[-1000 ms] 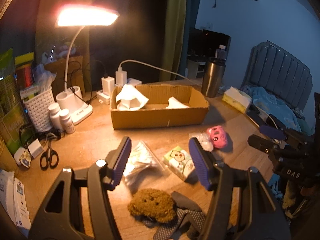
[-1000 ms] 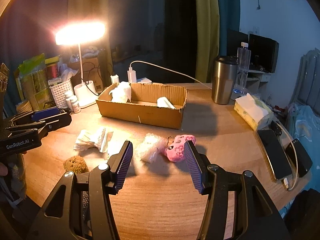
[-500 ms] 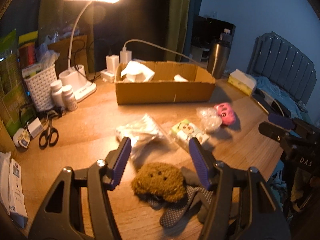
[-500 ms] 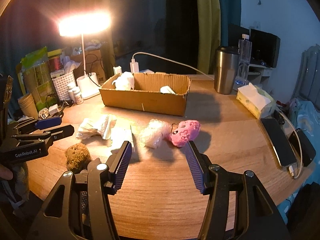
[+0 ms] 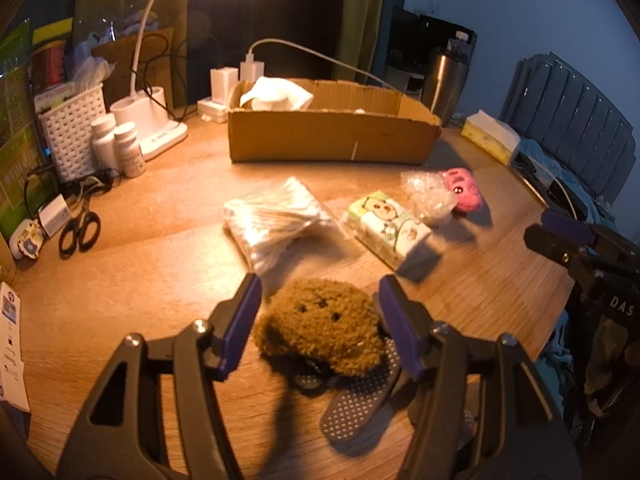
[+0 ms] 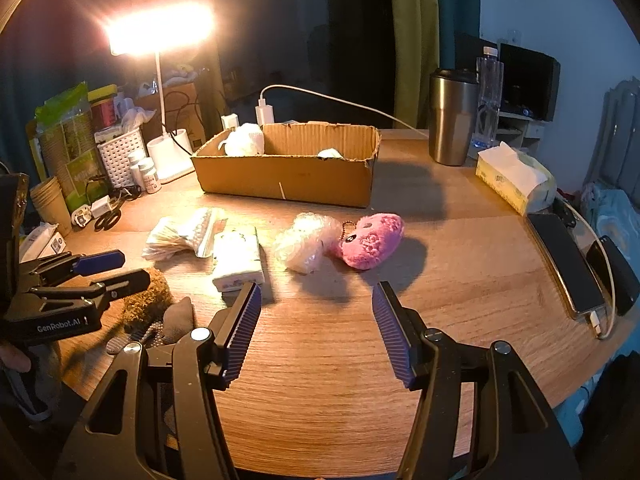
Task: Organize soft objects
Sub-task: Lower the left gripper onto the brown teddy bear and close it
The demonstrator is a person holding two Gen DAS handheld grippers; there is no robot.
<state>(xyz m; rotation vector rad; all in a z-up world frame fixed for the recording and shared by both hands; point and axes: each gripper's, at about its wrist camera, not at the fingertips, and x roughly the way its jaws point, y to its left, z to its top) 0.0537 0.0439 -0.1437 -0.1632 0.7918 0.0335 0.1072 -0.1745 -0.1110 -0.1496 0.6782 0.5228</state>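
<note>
The left gripper (image 5: 320, 300) was low over the wooden table (image 6: 320, 392), and its jaws were opening, with the brown plush toy (image 5: 320, 330) between them; the purple pads stood on both sides of the toy, but they did not seem to press on it. The toy lay on top of a grey dotted sock (image 5: 356, 408). Behind it lay a clear bag of cotton swabs (image 5: 276, 216) and a tissue pack with cartoon print (image 5: 386, 224), and further right a bubble-wrap ball (image 6: 306, 242) touched the pink plush keychain (image 6: 372, 238). The right gripper (image 6: 316, 308) was about half open and empty, over bare table just in front of the pink keychain. The cardboard box (image 6: 288, 172) stood behind all these things, near the lamp (image 6: 160, 32), with white soft items already inside.
</note>
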